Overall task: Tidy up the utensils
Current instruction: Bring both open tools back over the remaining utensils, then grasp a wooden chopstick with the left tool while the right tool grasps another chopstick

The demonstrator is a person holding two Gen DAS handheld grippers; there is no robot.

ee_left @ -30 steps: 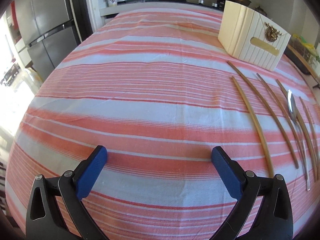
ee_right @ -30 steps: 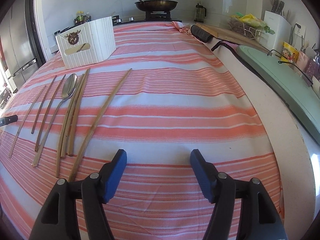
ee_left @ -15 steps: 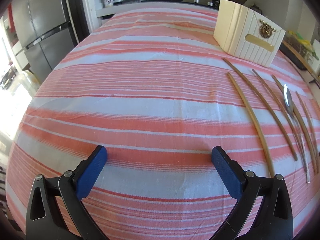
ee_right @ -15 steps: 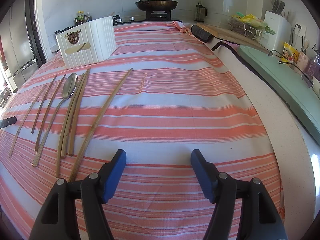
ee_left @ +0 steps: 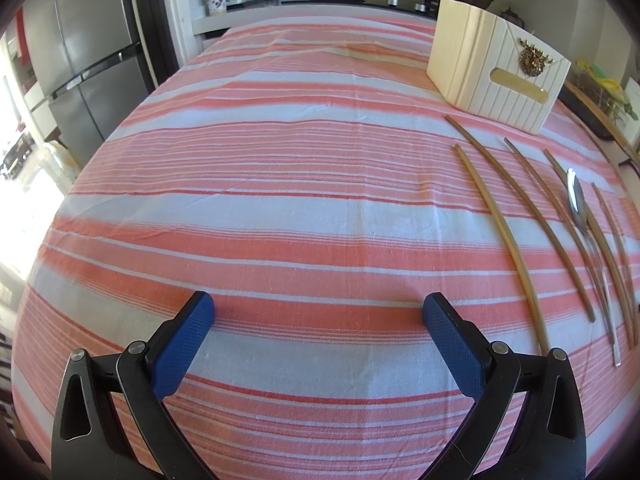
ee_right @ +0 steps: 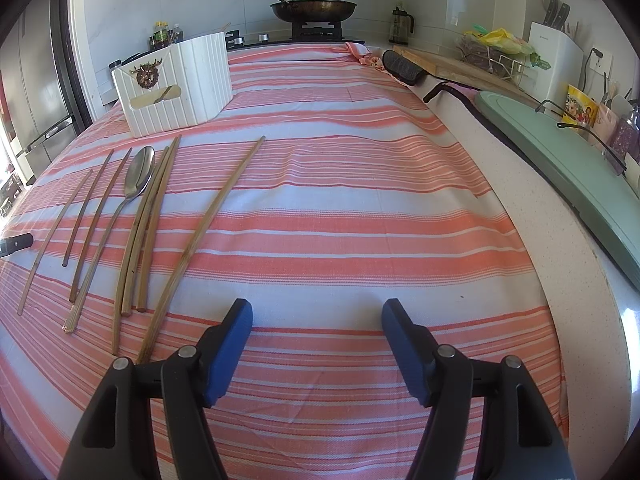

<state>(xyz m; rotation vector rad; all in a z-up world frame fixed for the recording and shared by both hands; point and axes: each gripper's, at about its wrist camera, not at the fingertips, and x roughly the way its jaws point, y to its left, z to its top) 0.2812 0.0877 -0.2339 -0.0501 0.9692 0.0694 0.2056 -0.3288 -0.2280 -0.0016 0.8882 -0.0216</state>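
Fridge (ee_left: 92, 60) fills the left view; cutting board (ee_right: 568, 168) only the right.

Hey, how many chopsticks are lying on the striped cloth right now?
7 chopsticks: three left of the spoon, three bunched just right of it, one alone further right, nearest the right gripper. The bunch may hide another.

Two wrist views, angled down, sharing chopsticks (ee_left: 506, 240)
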